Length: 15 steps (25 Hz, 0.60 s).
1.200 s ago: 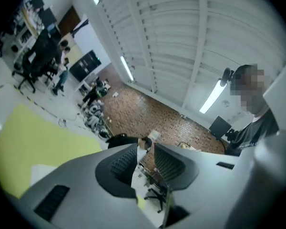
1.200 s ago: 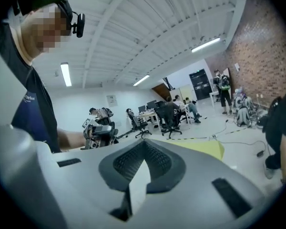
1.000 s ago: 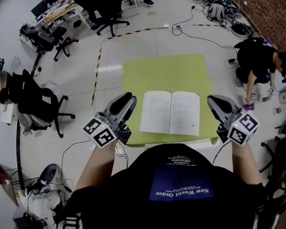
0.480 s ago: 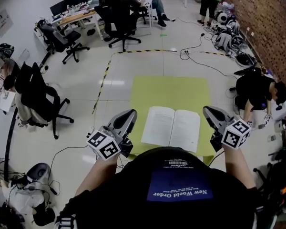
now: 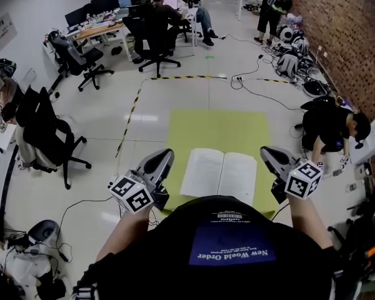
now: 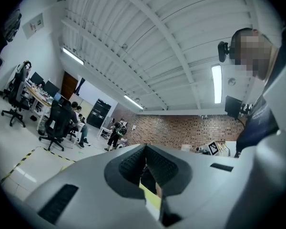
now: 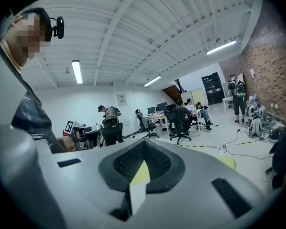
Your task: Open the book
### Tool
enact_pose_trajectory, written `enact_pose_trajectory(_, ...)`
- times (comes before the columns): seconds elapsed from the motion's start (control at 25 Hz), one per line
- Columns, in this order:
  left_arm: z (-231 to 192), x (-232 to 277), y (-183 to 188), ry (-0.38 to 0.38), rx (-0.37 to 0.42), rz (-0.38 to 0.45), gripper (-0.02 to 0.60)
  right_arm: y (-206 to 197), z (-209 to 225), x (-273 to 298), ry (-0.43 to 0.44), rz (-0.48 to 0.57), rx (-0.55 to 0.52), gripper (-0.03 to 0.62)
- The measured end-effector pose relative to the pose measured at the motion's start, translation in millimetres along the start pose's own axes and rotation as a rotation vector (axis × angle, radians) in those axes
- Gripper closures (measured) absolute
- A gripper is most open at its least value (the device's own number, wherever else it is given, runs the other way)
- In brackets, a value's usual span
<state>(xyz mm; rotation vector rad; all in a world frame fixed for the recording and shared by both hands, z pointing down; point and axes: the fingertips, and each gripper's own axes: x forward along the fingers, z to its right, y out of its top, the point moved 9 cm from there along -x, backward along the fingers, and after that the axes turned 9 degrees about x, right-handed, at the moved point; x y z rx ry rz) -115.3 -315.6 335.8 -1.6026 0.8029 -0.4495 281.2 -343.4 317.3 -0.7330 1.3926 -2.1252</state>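
The book (image 5: 220,174) lies open and flat on the yellow-green table (image 5: 219,130), white pages up, close to my body. My left gripper (image 5: 167,153) hovers just left of the book, jaws shut with nothing between them. My right gripper (image 5: 266,151) hovers just right of the book, apart from it, and is also shut and empty. In the left gripper view the left gripper (image 6: 145,149) points out over the room with its pads together. In the right gripper view the right gripper (image 7: 143,144) likewise shows closed pads, with a sliver of table below.
A crouching person (image 5: 330,130) is beside the table's right edge. Office chairs (image 5: 47,136) and desks with seated people (image 5: 162,11) stand at the left and back. Cables (image 5: 262,89) and black-yellow floor tape (image 5: 134,105) run across the floor beyond the table.
The head view has tilted up to show more of the room. Both grippers sit slightly closer to my body beside the book. The book stays open and unmoved.
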Motion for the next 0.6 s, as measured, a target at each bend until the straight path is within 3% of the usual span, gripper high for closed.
enact_pose_trajectory(0.6, 3.4, 2.3, 0.8, -0.013, 0.003, -0.024, 0.575, -5.1, -1.4, -3.5, 0.01, -0.015, -0.002, 0.609)
